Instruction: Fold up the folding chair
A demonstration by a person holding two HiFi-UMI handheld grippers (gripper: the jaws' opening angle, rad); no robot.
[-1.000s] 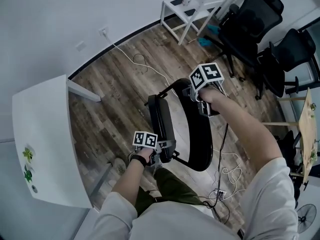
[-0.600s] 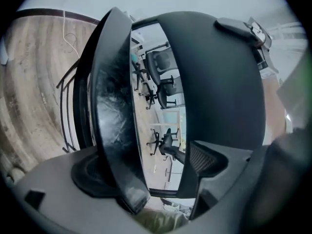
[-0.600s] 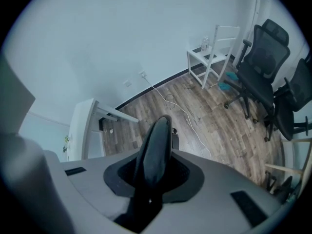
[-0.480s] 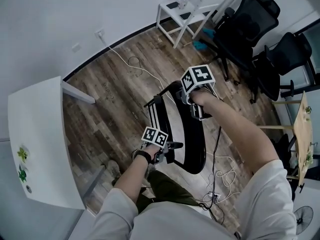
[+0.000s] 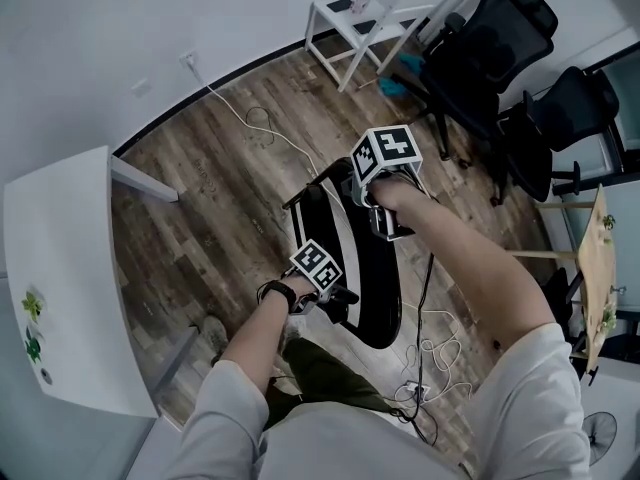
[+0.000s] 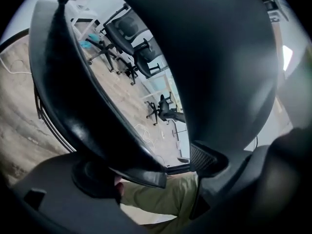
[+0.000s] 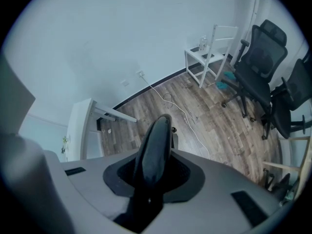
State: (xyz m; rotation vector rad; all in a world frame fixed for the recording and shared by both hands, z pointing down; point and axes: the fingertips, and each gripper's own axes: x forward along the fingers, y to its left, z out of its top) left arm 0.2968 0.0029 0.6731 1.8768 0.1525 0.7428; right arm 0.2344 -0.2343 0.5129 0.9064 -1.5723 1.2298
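The black folding chair stands on the wood floor below me, its seat (image 5: 312, 230) swung up close to the backrest (image 5: 378, 283). My right gripper (image 5: 386, 214) points steeply down and is shut on the backrest's top edge (image 7: 155, 150), which runs between its jaws. My left gripper (image 5: 336, 295) is at the seat's near edge. In the left gripper view the seat (image 6: 83, 101) lies against the left-hand jaw, while the backrest (image 6: 219, 57) fills the right. A gap showing green trousers separates the seat's edge from the other pad (image 6: 202, 158), so these jaws stand open.
A white table (image 5: 60, 268) stands at the left, a white stool (image 5: 345, 18) by the far wall. Two black office chairs (image 5: 495, 53) (image 5: 565, 118) stand at the right. Cables (image 5: 255, 120) (image 5: 432, 353) trail over the floor. A wooden board (image 5: 598, 268) is at the far right.
My left gripper has moved up and toward the backrest and has rolled, and the seat has swung closer to the backrest. The right gripper has kept its grip and place.
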